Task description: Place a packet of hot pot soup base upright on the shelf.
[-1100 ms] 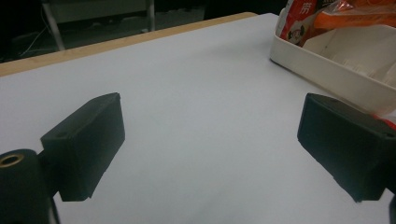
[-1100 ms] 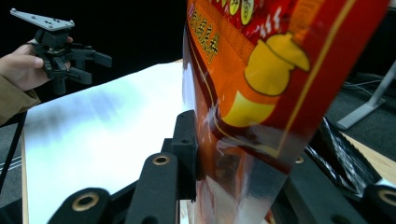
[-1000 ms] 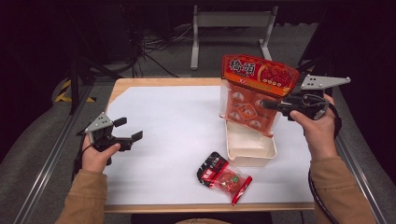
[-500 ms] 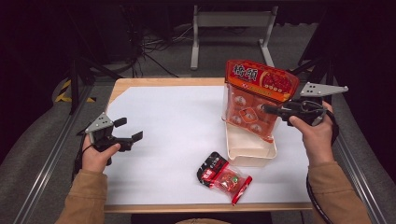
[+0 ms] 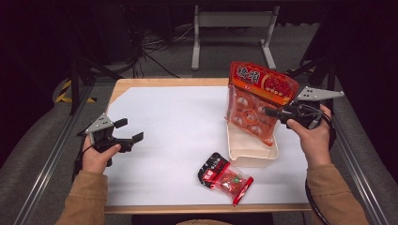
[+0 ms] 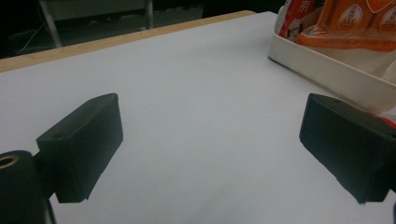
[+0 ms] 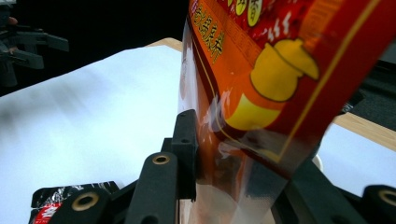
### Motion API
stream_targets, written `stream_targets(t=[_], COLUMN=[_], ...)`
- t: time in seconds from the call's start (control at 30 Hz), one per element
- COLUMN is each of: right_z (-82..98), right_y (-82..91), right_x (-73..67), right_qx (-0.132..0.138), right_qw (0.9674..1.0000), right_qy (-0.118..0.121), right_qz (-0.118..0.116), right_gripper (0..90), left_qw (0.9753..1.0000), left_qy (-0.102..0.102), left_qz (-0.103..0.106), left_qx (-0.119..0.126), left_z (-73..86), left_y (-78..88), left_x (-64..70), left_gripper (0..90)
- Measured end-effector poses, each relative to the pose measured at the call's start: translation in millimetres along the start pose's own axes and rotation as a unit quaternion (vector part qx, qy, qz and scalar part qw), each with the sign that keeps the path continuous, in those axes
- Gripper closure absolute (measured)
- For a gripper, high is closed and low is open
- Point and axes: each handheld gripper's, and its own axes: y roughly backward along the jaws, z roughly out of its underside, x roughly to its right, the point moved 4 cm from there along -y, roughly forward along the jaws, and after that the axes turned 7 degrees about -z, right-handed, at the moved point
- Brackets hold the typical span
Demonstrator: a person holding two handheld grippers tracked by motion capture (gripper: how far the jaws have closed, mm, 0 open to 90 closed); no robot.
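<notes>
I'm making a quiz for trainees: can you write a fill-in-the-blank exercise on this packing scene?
1. The right tool grips a large orange-red snack bag above the cream plastic ____.
2. The left tool has its jaws ____ and holds nothing.
3. The small red-and-black packet lies on the white ____.

Missing words: tray; open; table

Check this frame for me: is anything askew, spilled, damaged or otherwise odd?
Nothing spilled or damaged. The orange snack bag stands tilted, its lower end in the cream tray, gripped by the right gripper. The small red-and-black packet lies loose on the white table outside the tray. The left gripper is open.
</notes>
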Motion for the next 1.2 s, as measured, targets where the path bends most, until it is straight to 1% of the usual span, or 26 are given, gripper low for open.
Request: stream_targets(t=[0.1, 0.17, 0.23, 0.43, 0.8, 0.97, 1.07, 1.1, 1.2], right_z=[2.6, 4.6, 5.9, 9.6, 22.4, 29.0, 34.9, 37.3, 39.9], right_y=[-2.1, -5.0, -7.2, -7.5, -11.1, -15.7, -23.7, -26.4, -24.9], right_x=[-0.5, -1.0, -1.0, -0.7, 0.8, 0.5, -0.9, -1.7, -1.0], right_qx=[-0.008, -0.018, -0.018, -0.018, -0.022, -0.036, -0.056, -0.057, -0.052], right_qw=[0.9999, 0.9997, 0.9995, 0.9994, 0.9993, 0.9989, 0.9981, 0.9981, 0.9982], right_qy=[0.001, 0.002, 0.001, -0.003, -0.017, -0.019, -0.012, -0.008, -0.012], right_qz=[0.007, 0.019, 0.024, 0.027, 0.025, 0.024, 0.024, 0.025, 0.027], right_gripper=[70.2, 70.2, 70.2, 70.1, 70.1, 70.1, 70.1, 70.1, 70.1], left_qw=[1.0000, 1.0000, 1.0000, 1.0000, 1.0000, 1.0000, 1.0000, 1.0000, 1.0000], left_qy=[0.002, 0.002, 0.003, 0.003, 0.001, 0.001, 0.001, 0.001, 0.002], left_qz=[0.000, 0.000, 0.002, 0.002, 0.004, 0.004, 0.004, 0.004, 0.004], left_qx=[0.000, 0.000, 0.001, -0.001, -0.005, -0.006, -0.005, -0.004, -0.005], left_z=[0.1, 0.1, 0.0, 0.5, 0.8, 1.0, 0.9, 0.8, 0.9], left_y=[0.1, 0.0, 0.0, -0.7, -3.0, -3.3, -3.4, -3.4, -3.4], left_x=[0.1, 0.2, 0.3, 0.3, 2.4, 2.4, 2.6, 2.6, 2.5], left_gripper=[7.0, 7.0, 7.0, 7.0, 7.0, 7.0, 7.0, 7.0, 7.0])
